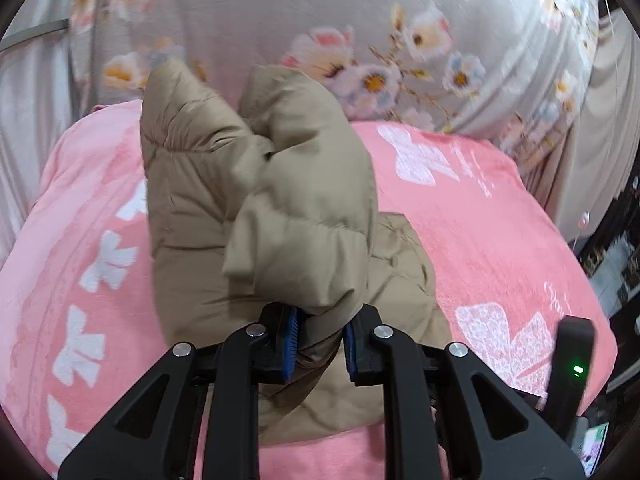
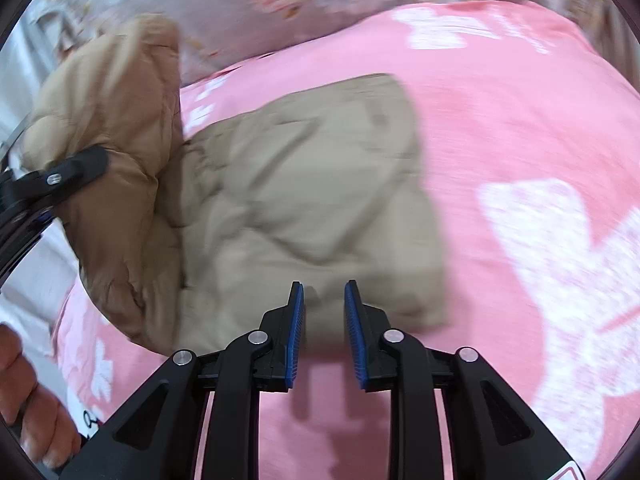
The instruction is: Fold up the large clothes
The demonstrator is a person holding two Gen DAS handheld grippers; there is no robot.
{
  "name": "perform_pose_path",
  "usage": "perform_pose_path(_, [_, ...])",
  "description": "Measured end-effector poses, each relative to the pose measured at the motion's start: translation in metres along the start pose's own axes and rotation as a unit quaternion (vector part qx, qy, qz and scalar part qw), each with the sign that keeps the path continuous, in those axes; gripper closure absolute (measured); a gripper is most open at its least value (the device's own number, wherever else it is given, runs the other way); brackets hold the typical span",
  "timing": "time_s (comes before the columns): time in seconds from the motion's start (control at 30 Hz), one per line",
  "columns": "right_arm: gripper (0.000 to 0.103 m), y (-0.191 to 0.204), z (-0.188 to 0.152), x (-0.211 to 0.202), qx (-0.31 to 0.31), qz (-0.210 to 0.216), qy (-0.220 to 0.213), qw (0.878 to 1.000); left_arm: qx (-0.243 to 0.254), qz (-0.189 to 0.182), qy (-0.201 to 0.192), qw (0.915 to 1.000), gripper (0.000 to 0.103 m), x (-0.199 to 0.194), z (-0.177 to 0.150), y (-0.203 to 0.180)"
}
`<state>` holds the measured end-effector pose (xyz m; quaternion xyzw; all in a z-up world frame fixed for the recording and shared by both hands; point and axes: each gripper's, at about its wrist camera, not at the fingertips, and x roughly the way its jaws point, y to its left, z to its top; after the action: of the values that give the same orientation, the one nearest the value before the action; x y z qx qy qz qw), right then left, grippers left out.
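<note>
A tan puffer jacket (image 1: 260, 184) lies on a pink blanket (image 1: 480, 220). My left gripper (image 1: 320, 320) is shut on a thick padded fold of it, which stands lifted above the rest. In the right wrist view the jacket's folded body (image 2: 312, 184) lies flat. Its lifted part (image 2: 116, 120) rises at the left, where a left gripper finger (image 2: 80, 168) is clamped on it. My right gripper (image 2: 324, 292) hangs open just above the jacket's near edge, with nothing between its blue pads.
The pink blanket (image 2: 500, 100) has white bow prints and covers the bed. A grey floral sheet (image 1: 280, 20) rises behind it. A black device with a green light (image 1: 572, 360) stands at the right. A person's hand (image 2: 28, 400) shows at the lower left.
</note>
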<state>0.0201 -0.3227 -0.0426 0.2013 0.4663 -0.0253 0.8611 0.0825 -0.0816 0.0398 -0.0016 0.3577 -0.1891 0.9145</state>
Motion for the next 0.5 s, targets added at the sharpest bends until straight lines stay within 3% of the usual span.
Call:
perform_pose_path(0.23, [0.08,-0.053,-0.006,-0.015,0.044,-0.032,-0.01,0.998,0.051,-0.023,0.074,0.9957,0.086,0.057,-0.028,-0.062])
perform_pose_path(0.5, [0.079,-0.067,-0.001,-0.014,0.065,-0.033,-0.017,0.997,0.091,0.007,0.09,0.9917,0.086,0.08,-0.057,-0.088])
